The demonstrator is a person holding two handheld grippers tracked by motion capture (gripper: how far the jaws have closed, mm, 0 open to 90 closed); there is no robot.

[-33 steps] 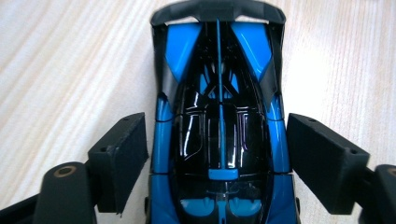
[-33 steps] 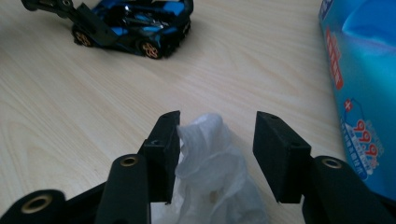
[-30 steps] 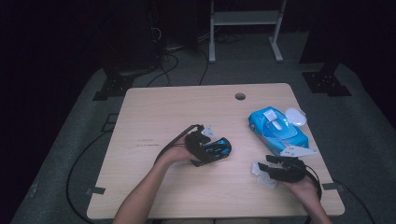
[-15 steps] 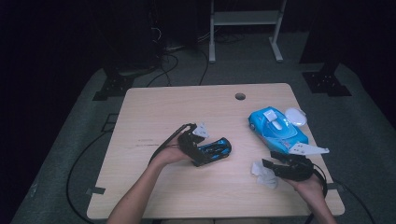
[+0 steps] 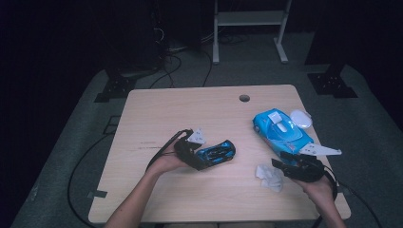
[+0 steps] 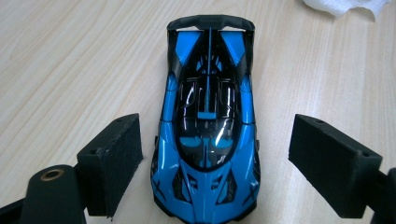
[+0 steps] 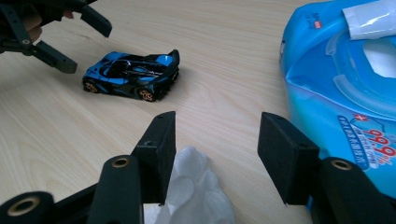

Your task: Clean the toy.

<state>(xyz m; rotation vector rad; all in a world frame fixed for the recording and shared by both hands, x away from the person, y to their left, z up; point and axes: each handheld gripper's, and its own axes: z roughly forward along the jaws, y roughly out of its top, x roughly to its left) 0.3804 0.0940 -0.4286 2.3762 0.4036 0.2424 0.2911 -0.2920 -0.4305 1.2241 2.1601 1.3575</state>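
Two hand-held grippers are seen over a pale wooden table (image 5: 157, 114), with a blue and black toy car (image 5: 216, 153) taken as the landmark, just left of the table's middle.

To the left of the car, the left gripper (image 5: 205, 156) is held with its black pads set either side of the car's nose. In the left gripper view, clear gaps are seen between each pad and the car (image 6: 208, 135), so the gripper is released and nothing is grasped. The car rests on its wheels on the tabletop.

The car is judged to be light, stiff and glossy, likely slippery on its curved roof. The thin rear wing looks fragile. The flat flanks between the wheels are judged the best place for a hold.

To the right of the car and nearer the person, a crumpled white wipe (image 5: 270, 176) lies on the table. The right gripper (image 5: 277, 166) is held beside it with its jaws apart; in the right gripper view the wipe (image 7: 191, 191) lies under the left pad, but it is not pinched.

Farther right of the car, a blue pack of wet wipes (image 5: 281, 130) lies with its flap open. On it, "99.9%" (image 7: 383, 140) can be read; the smaller writing is too fine to read. A white lid (image 5: 301, 118) lies just beyond the pack.
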